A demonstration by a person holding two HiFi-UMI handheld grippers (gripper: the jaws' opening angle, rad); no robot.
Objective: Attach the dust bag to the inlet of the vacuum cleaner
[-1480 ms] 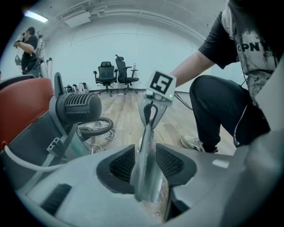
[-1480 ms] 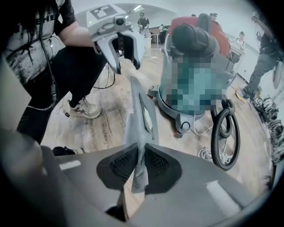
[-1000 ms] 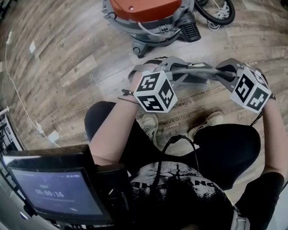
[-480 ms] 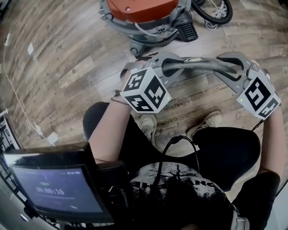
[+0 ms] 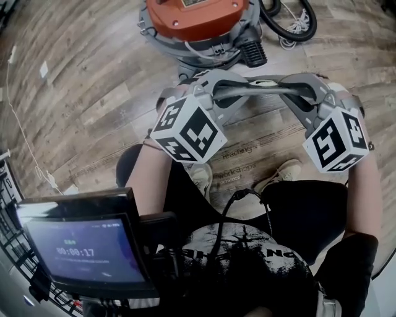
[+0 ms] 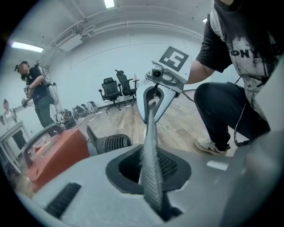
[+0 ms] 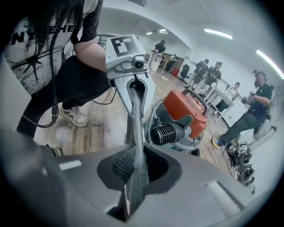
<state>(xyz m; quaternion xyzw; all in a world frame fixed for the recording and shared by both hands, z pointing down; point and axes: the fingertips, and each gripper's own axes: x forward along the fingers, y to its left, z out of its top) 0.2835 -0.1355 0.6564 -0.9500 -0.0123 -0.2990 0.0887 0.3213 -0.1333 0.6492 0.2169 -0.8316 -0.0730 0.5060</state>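
wooden floor (image 5: 80, 80) bears the vacuum cleaner (image 5: 198, 15).

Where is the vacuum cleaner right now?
In the head view the vacuum cleaner stands on the wood floor at top centre, ahead of the person's shoes; the right gripper view shows it right of centre.

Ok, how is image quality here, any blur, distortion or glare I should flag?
Head view: fisheye bends the floorboards; light even, little blur. Left gripper view: black vignetted corners, ceiling lights blown out, foreground soft. Right gripper view: same vignette; grey sheet blurs up close, vacuum cleaner is sharp.
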